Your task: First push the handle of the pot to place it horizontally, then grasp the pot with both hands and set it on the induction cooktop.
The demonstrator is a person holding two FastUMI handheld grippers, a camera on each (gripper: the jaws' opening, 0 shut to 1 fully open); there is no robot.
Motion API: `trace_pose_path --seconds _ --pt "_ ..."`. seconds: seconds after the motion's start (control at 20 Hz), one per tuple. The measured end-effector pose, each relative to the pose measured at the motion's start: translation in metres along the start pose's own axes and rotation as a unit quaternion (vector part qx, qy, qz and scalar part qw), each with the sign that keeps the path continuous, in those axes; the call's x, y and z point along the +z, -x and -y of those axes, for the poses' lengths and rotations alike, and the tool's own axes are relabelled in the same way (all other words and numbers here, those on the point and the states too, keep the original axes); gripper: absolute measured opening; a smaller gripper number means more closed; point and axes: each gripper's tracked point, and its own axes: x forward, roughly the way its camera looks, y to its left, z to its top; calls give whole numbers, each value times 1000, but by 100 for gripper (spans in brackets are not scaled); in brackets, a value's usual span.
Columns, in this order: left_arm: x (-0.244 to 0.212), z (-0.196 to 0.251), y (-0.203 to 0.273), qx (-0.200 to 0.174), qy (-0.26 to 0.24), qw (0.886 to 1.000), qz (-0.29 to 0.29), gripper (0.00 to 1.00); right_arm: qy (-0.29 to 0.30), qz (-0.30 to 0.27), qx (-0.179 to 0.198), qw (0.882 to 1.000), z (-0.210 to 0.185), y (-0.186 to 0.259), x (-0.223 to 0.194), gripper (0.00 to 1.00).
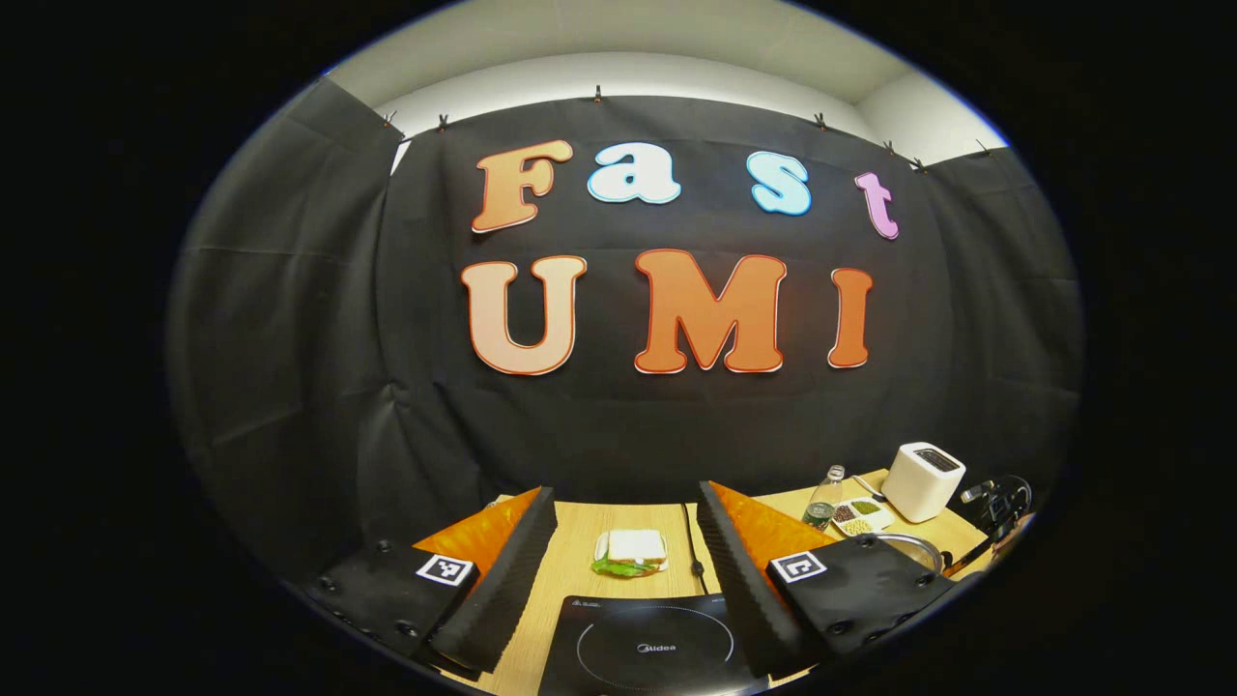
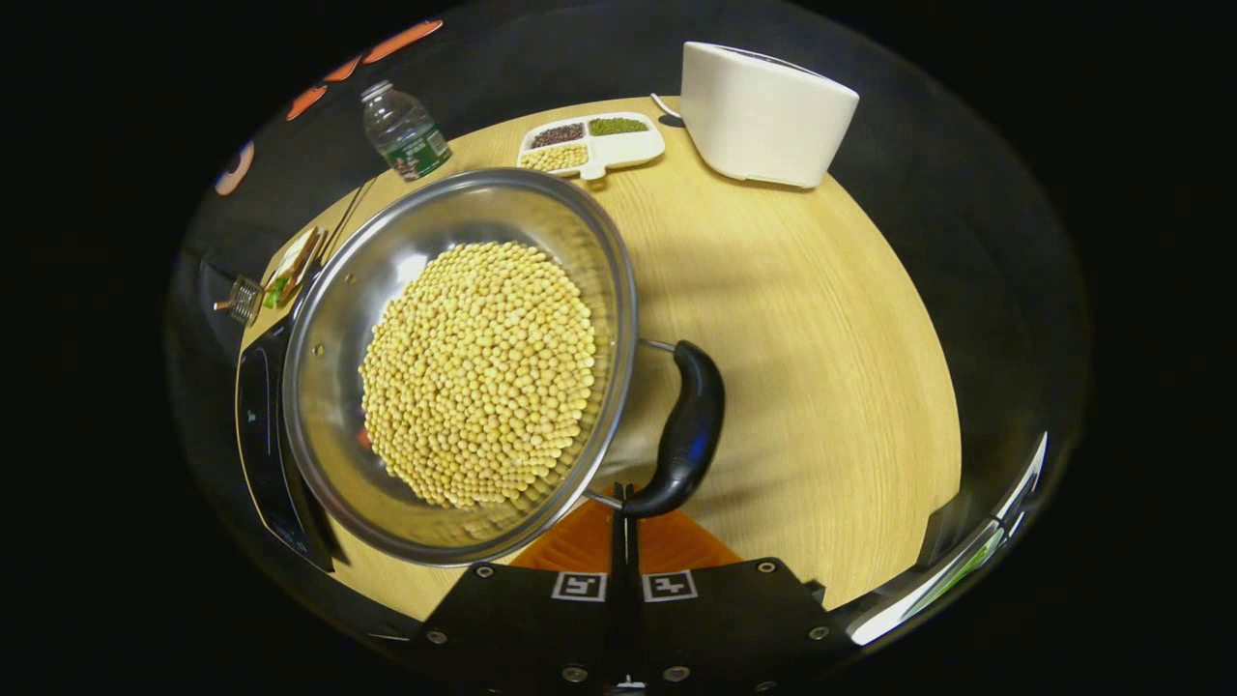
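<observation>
At the bottom of the right gripper view, the right gripper has its fingers drawn together, their tips just at the lower end of the pot's black handle; whether they pinch the thin metal bracket there cannot be told. The pot, steel and full of pale yellow beans, fills the left centre of that frame and stands on the wooden table. Its handle lies along the pot's right side, running top to bottom in the frame. The dark cooktop shows at the pot's left edge, partly hidden by it. Toward the top sit a divided dish of grains, a bottle and a white toaster.

In the left gripper view, the left gripper hangs with its fingers wide apart, holding nothing, above the near edge of the cooktop at bottom centre. Beyond the cooktop lies a sandwich on a plate. The pot's rim peeks out at the lower right, behind the right-hand finger, with the toaster farther up.
</observation>
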Motion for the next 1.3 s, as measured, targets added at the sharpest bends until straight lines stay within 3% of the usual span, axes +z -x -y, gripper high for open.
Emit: trace_pose_path --seconds 0.7,0.95,1.25,1.3 --pt "-29 24 -24 -13 -20 999 -46 99 -13 35 -36 999 24 -2 72 0" --pt "-44 34 -33 -23 -17 997 -71 96 -20 43 -26 999 20 -1 84 0" --pt "-66 70 -46 -53 -11 992 -112 94 -12 65 2 998 10 30 88 4" --pt "-73 79 -46 -62 -11 990 -123 99 -8 73 4 997 8 40 92 7"
